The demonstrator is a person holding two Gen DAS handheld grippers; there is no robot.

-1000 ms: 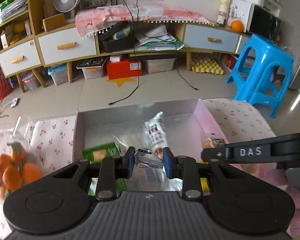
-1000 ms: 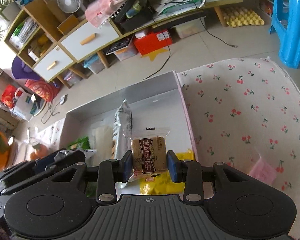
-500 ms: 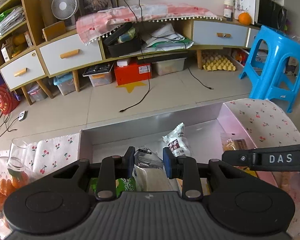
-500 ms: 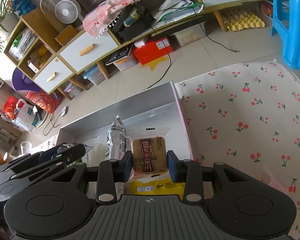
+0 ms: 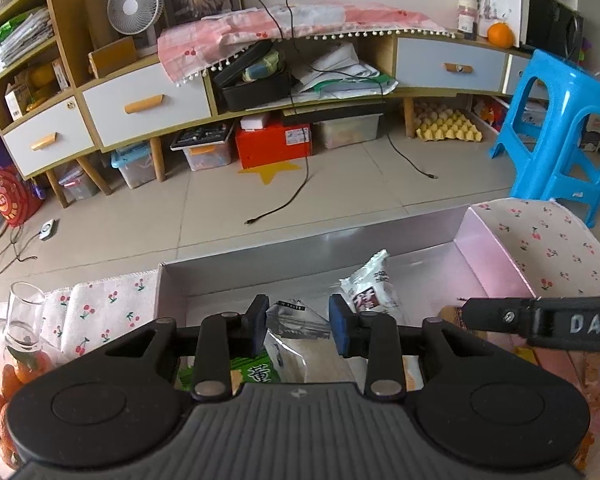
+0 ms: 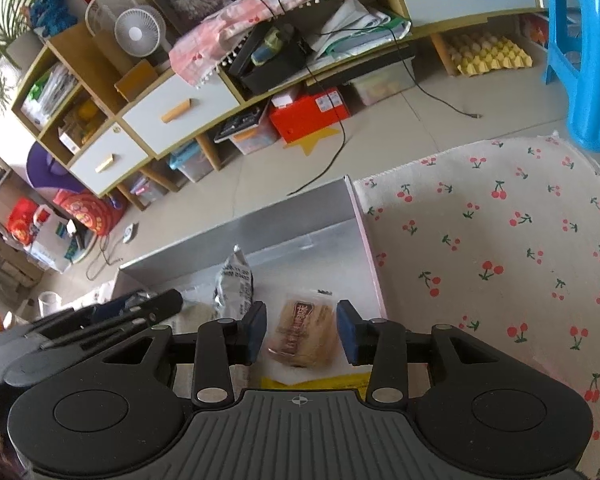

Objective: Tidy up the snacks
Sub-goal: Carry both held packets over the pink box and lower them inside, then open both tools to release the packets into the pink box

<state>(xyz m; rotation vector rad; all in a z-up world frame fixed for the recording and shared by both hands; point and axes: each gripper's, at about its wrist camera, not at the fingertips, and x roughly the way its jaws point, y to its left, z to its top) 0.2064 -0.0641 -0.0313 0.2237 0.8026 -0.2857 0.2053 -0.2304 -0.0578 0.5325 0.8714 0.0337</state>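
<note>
A grey box (image 5: 312, 248) sits on the cherry-print tablecloth and holds several snack packs. My left gripper (image 5: 298, 326) hovers over the box's near left part, its jaws apart around a silver wrapped snack (image 5: 296, 322) that lies below them. A white and silver bag (image 5: 374, 290) leans in the middle of the box. My right gripper (image 6: 302, 330) is open over the box's right part (image 6: 356, 232). A brown cake in clear wrap (image 6: 304, 334), blurred, is between and below its pads. The white and silver bag (image 6: 234, 280) stands to the left.
A green snack pack (image 5: 256, 372) and a yellow pack (image 6: 320, 382) lie in the box near me. A glass (image 5: 22, 320) and a bag of oranges (image 5: 4, 384) stand left of the box. The tablecloth (image 6: 500, 240) spreads to the right. A blue stool (image 5: 560, 132) stands beyond the table.
Both grippers opened. The right one let go of the brown cake, which dropped toward the box. The left one's pads spread away from the silver snack. Both views tilted up slightly.
</note>
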